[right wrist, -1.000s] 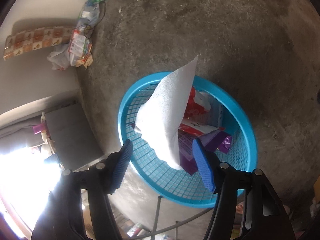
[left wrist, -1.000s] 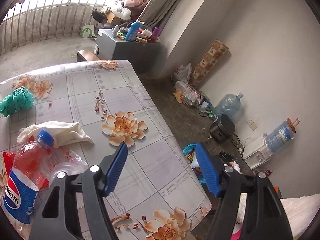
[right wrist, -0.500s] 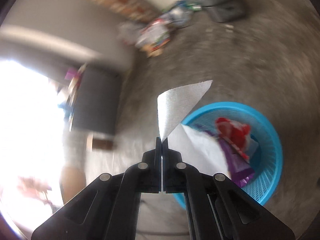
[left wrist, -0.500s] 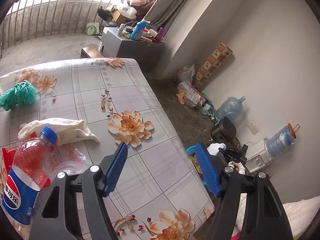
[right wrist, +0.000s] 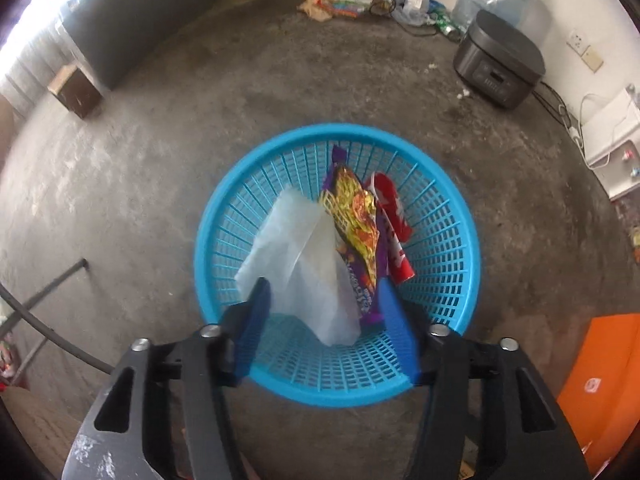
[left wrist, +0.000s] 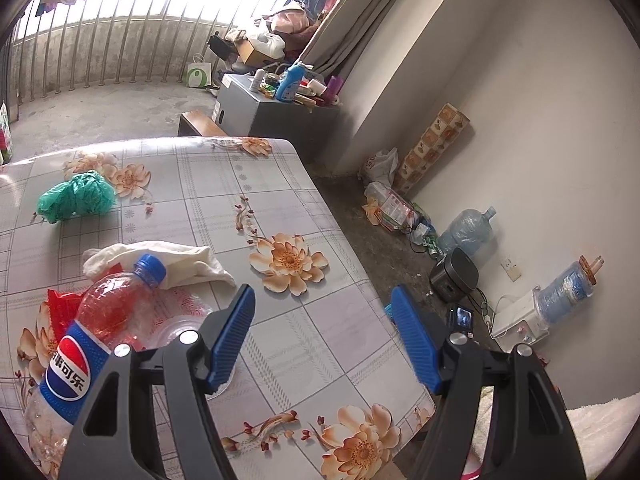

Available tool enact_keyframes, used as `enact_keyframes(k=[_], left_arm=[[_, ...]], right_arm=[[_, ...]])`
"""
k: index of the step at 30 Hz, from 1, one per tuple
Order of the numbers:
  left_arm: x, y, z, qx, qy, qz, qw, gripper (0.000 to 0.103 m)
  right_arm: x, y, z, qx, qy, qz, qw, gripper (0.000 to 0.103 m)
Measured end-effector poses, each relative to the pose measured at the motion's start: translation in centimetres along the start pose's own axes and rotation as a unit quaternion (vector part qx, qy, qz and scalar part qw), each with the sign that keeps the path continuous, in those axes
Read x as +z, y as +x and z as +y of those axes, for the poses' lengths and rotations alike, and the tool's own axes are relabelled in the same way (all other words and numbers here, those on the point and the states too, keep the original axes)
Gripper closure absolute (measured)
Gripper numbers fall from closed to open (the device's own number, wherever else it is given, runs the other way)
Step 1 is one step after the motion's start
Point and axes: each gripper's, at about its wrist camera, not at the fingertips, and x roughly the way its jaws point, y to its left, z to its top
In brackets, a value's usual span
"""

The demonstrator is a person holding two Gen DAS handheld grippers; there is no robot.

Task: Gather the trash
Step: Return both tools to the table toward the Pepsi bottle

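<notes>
From the left wrist camera, my left gripper [left wrist: 322, 336] hung with its jaws wide and nothing between them, above the near part of the table [left wrist: 256, 184]. I took the table as my landmark. The trash left on it lay on the near left part: a Pepsi bottle [left wrist: 92, 336] on its side with a red wrapper [left wrist: 60, 312] under it and clear plastic [left wrist: 176, 320] just beside it. A white cloth [left wrist: 160, 260] touched the bottle's cap end, and a green bag [left wrist: 76, 198] sat farther back on the left. I judged the bottle awkward: round, light and crushed, it could roll or slip out if my pads closed off-centre, and the plastic beside it could get dragged along.

From the right wrist camera, my right gripper [right wrist: 324, 330] was over the blue basket [right wrist: 460, 216], which stood on the floor beyond the table's right edge. Its jaws were opening, and the white tissue [right wrist: 296, 256] lay loose between and beyond the tips, with no pad pressing it that I could see. It rested in the basket against a purple wrapper [right wrist: 356, 220] and a red one [right wrist: 390, 220]. My worry there was that the tissue, so light, might cling to a pad and lift back out as I pulled away, or drift over the rim.
</notes>
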Motion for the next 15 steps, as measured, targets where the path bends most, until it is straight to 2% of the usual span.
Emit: enact_keyframes(k=[2, 4, 7, 11, 13, 15], left_arm=[[-0.2, -0.8, 0.4, 0.000, -0.003, -0.006, 1.0000, 0.035], [-0.5, -1.7, 0.9, -0.003, -0.006, -0.015, 0.9999, 0.035], [-1.2, -3.1, 1.5, 0.004, -0.004, -0.026, 0.9996, 0.035], [-2.4, -4.8, 2.8, 0.011, -0.014, -0.032, 0.9993, 0.035], [-3.0, -5.5, 3.8, 0.015, -0.021, -0.033, 0.9991, 0.035], [-3.6, -5.9, 4.6, 0.019, -0.028, -0.033, 0.9989, 0.035]], right_arm=[[0.0, -2.7, -0.7, 0.008, 0.016, -0.022, 1.000, 0.047], [-0.2, -6.2, -0.8, 0.034, 0.037, -0.050, 0.997, 0.047], [-0.7, -12.4, -0.7, 0.117, 0.063, -0.089, 0.987, 0.047], [-1.8, -19.1, 1.6, 0.251, 0.060, -0.107, 0.960, 0.047], [-2.6, -21.4, 3.9, 0.314, 0.048, -0.099, 0.943, 0.047], [-3.7, -23.1, 7.0, 0.360, 0.030, -0.086, 0.928, 0.047]])
